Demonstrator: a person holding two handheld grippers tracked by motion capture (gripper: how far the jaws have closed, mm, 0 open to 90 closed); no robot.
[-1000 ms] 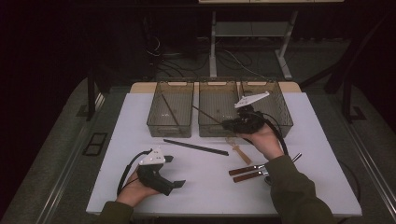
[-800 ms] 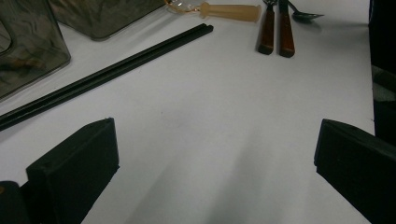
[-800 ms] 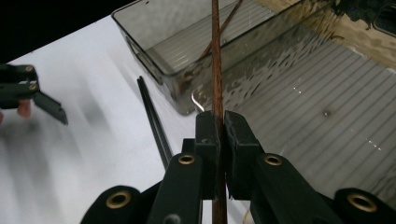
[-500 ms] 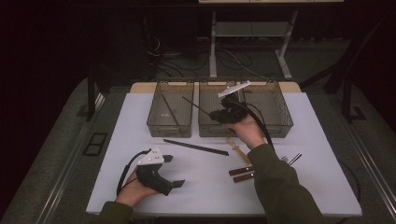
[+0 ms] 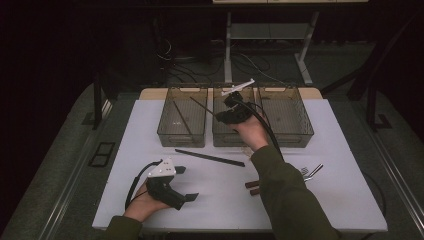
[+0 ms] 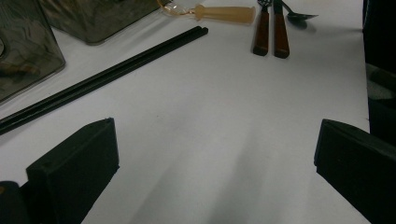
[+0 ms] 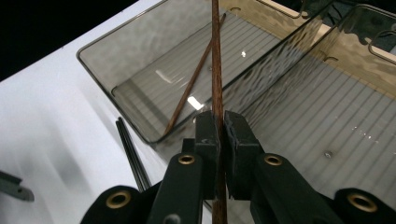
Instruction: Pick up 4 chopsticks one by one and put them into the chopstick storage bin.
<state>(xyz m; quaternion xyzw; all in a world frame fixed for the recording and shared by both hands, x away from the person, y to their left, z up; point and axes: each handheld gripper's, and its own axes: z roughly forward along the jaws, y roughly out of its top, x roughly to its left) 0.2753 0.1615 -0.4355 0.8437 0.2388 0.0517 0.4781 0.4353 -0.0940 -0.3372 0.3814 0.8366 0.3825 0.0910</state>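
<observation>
**Right claw carried a brown chopstick toward the left bin**

Right claw [image 7: 222, 135] was pressed together on a brown chopstick [image 7: 215, 60]. Its long axis ran straight forward from the jaws, over the wall of the left bin [image 7: 107, 44], where a second brown chopstick [image 7: 189, 88] lay slanted. The right hand was the nearer one. The left claw [image 5: 186, 184] rested spread on the table [image 5: 150, 130], well apart. Farther off, the left gripper view showed black chopsticks [image 6: 112, 74] and cutlery with brown handles [image 6: 271, 32].

Right tongs [image 5: 216, 116] with chopstick [image 5: 202, 107] above bins [image 5: 182, 137]
</observation>
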